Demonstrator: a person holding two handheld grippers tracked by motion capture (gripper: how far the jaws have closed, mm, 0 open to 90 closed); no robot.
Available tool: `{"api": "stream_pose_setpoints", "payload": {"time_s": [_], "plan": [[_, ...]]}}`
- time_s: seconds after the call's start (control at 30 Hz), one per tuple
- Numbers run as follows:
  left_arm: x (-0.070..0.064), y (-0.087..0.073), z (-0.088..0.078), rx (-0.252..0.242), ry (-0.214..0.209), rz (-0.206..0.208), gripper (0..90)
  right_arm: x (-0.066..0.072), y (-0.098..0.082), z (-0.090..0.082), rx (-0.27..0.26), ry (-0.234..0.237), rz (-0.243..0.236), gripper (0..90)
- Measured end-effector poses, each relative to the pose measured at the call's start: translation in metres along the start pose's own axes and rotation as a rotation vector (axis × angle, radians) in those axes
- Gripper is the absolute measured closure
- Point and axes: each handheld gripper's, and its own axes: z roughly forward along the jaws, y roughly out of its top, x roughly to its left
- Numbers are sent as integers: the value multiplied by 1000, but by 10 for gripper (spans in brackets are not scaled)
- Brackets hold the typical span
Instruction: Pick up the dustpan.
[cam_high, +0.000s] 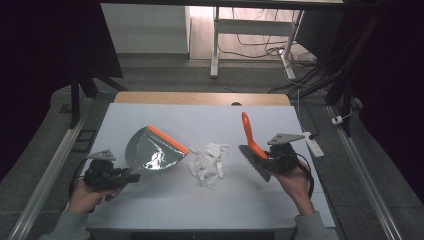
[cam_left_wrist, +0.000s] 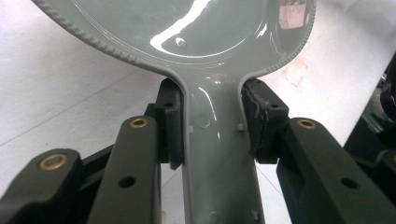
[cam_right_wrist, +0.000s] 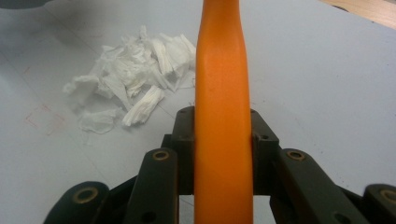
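Mid-worktop (cam_high: 165, 200) lay the pile of light, flimsy white paper scraps (cam_high: 209, 161). Left tongs (cam_high: 131, 177) clamped the stiff grey plastic dustpan (cam_high: 152, 150) by its handle; right tongs (cam_high: 261, 161) clamped the orange-handled brush (cam_high: 250, 140), both likely slippery.

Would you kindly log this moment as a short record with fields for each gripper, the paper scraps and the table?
left gripper: shut on the grey dustpan by its handle, orange lip toward the scraps
right gripper: shut on the brush by its orange handle, bristles low beside the pile
paper scraps: white heap lying between dustpan and brush, apart from both
table: pale sheet over a wooden top
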Motion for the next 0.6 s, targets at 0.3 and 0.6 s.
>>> {"api": "stream_pose_setpoints", "payload": {"time_s": [0.3, 0.6], "plan": [[-12, -6, 0, 13, -22, 41, 619, 1, -1, 2, 3, 3, -1, 701], [-20, -9, 2, 37, -67, 85, 618, 2, 0, 1, 1, 5, -5, 701]]}}
